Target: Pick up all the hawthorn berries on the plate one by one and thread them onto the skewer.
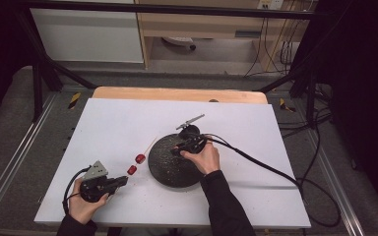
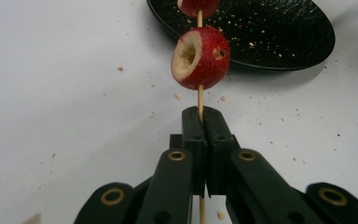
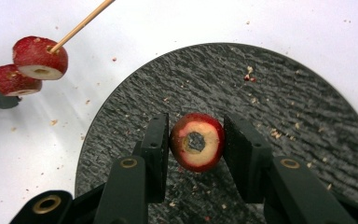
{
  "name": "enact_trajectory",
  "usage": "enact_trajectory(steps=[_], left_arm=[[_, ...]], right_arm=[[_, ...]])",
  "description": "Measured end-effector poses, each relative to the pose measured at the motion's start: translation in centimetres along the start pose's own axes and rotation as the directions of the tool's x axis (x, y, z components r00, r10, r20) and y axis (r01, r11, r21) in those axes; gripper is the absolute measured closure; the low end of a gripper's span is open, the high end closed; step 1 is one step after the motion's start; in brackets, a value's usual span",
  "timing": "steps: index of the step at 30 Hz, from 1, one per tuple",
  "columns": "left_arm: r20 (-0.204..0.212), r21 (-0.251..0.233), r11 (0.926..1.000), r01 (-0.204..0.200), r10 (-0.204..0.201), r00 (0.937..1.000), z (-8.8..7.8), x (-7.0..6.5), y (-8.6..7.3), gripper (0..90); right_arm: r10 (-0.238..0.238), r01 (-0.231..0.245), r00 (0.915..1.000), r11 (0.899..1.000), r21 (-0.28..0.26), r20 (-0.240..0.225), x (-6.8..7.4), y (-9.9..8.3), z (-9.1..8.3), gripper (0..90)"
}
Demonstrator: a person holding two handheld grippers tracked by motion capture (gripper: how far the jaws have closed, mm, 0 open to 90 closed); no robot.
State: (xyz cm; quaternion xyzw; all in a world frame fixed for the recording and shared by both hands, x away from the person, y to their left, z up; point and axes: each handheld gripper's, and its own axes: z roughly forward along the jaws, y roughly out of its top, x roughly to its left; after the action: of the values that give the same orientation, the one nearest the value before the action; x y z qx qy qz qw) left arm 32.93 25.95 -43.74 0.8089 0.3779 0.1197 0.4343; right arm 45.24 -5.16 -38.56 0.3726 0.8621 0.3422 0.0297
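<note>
Right gripper view: we hold the cored red fruit (image 3: 196, 142) above the black plate (image 3: 307, 107), the right gripper (image 3: 196, 149) fingers pinching its rounded sides; the plate carries crumbs. Left of the plate, the left gripper (image 2: 200, 122) fingers are pressed together on the thin skewer (image 2: 200, 95), which carries two fruits (image 2: 200, 57). We judge the fruit light, soft and slippery, so grip its flanks gently and keep the bored hole free.
</note>
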Motion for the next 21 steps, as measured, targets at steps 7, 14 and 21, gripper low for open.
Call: enact_trajectory(steps=[7,14,21], left_arm=[[-0.002,-0.005,1.0000,-0.003,0.003,1.0000,0.2,-0.4,0.2,88.5],[-0.005,-0.008,0.9999,-0.009,0.009,0.9999,0.5,-1.0,0.5,88.5],[0.000,-0.013,0.9998,-0.011,0.011,0.9999,1.0,-1.7,1.1,88.5]], right_arm=[[0.038,-0.040,0.9990,0.996,-0.084,-0.024,-0.4,-2.0,-1.0,62.5],[0.082,-0.092,0.9948,0.975,-0.202,-0.061,-0.4,-3.8,-2.0,62.5],[0.158,-0.191,0.9794,0.927,-0.322,-0.127,-1.0,-5.8,-2.8,62.6]])
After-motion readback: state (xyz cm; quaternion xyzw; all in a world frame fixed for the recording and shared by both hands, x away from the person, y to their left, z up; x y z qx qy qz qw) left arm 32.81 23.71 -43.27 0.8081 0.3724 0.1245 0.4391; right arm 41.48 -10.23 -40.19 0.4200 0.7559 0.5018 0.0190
